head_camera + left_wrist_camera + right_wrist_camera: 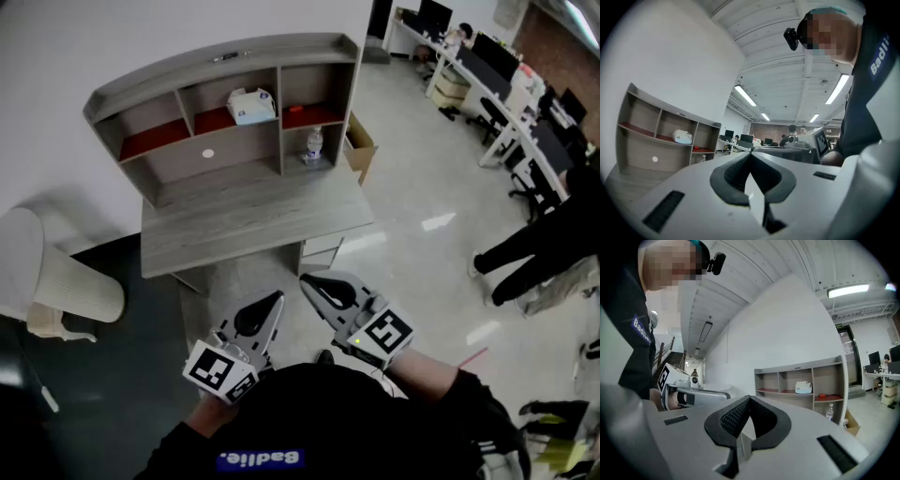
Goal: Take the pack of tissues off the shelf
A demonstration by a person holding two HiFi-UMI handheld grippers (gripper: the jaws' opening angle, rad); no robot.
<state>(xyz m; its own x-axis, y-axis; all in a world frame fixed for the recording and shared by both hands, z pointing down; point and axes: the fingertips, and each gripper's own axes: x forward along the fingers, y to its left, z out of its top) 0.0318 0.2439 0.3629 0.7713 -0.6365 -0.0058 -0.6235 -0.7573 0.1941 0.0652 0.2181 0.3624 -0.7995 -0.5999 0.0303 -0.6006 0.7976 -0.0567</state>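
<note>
The white pack of tissues (251, 105) sits in the middle upper compartment of the grey shelf unit (225, 58) on the desk (253, 216). It also shows as a small white pack (683, 137) in the left gripper view and as the same pack (803, 387) in the right gripper view. My left gripper (277, 299) and right gripper (304, 279) are held level close to my body, well short of the desk. Both the left gripper (750, 153) and the right gripper (749, 398) are shut, with nothing between the jaws.
A water bottle (315, 143) stands in the lower right compartment. A cardboard box (361, 145) sits on the floor right of the desk. A white ribbed seat (56, 281) stands at the left. A person's legs (534, 244) and office desks (487, 66) are at the right.
</note>
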